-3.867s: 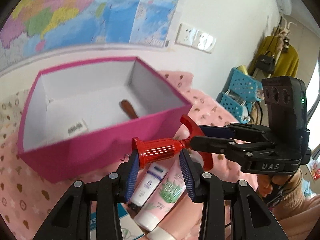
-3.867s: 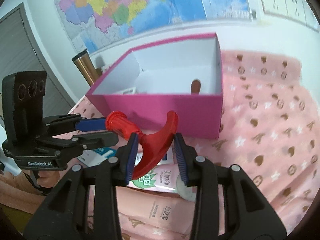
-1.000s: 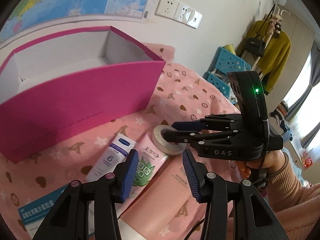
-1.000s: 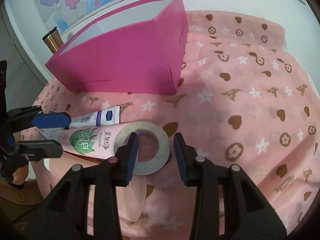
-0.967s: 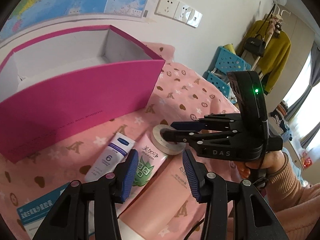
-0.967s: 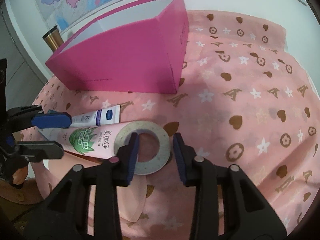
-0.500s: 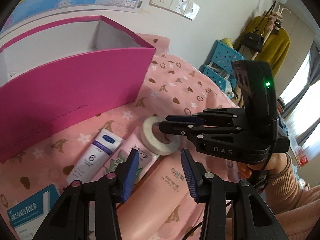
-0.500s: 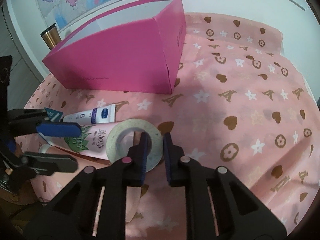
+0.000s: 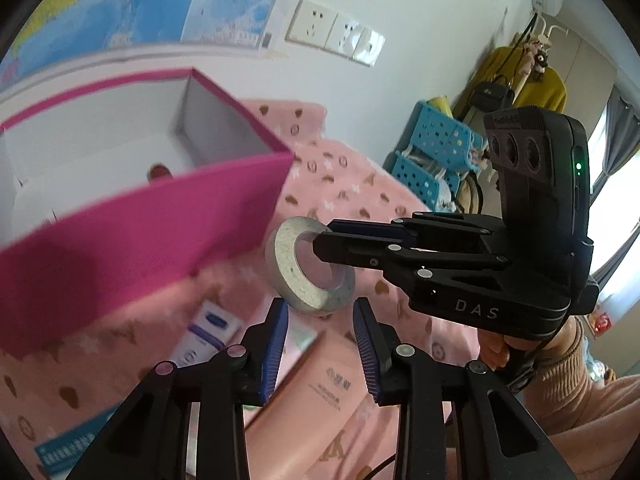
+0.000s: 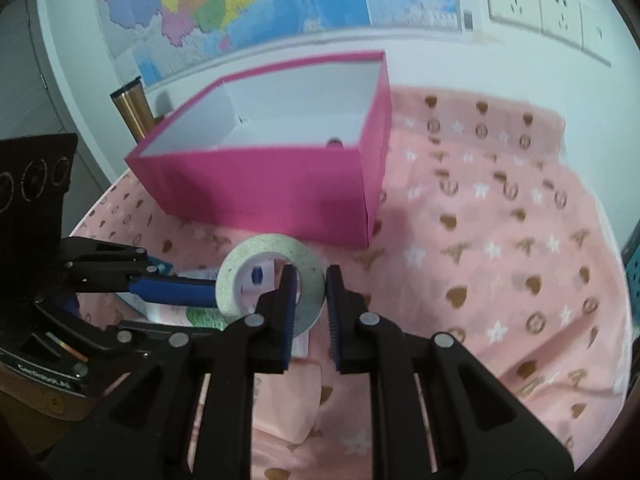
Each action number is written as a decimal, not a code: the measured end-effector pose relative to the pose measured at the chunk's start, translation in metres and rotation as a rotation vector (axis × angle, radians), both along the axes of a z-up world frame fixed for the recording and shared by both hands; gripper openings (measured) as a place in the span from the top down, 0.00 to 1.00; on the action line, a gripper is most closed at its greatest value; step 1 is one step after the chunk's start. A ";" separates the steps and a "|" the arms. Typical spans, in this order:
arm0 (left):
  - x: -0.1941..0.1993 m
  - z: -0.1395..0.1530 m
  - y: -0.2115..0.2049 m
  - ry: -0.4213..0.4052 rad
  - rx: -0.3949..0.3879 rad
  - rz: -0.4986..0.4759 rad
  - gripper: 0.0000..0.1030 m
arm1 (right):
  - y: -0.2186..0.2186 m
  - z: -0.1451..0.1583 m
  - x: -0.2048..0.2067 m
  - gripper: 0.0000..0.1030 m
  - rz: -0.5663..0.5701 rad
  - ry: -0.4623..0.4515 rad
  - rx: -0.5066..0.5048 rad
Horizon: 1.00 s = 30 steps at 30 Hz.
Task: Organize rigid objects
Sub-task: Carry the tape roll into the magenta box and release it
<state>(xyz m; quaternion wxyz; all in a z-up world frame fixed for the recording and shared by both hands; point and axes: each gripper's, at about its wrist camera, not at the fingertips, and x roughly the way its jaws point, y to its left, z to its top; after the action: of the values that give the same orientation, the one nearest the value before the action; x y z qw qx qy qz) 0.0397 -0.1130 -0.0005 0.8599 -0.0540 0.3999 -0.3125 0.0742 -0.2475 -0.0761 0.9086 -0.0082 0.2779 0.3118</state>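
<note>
Right gripper (image 9: 326,246), marked "DAS", grips tape roll (image 9: 309,267).

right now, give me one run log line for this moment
right hand-held gripper: shut on tape roll, lifted | left hand-held gripper: nothing held, jaws just closing | pink box: open
</note>
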 end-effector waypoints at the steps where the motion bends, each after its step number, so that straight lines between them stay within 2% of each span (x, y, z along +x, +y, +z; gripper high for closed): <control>1: 0.001 0.004 0.001 -0.008 -0.002 0.003 0.68 | 0.001 0.006 0.001 0.84 0.001 -0.011 0.003; 12: 0.023 0.035 0.015 -0.085 0.021 0.062 0.68 | 0.013 0.048 0.017 0.84 0.014 -0.100 0.010; 20: 0.051 0.045 0.028 -0.075 0.011 0.106 0.68 | 0.023 0.066 0.040 0.84 0.013 -0.119 0.016; 30: 0.084 0.041 0.035 -0.044 0.038 0.149 0.68 | 0.035 0.072 0.075 0.84 0.006 -0.081 0.015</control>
<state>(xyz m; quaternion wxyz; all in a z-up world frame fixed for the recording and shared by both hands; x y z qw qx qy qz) 0.1235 -0.0777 0.0408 0.8902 -0.0604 0.3818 -0.2411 0.1490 -0.2129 -0.0043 0.9182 -0.0146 0.2384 0.3161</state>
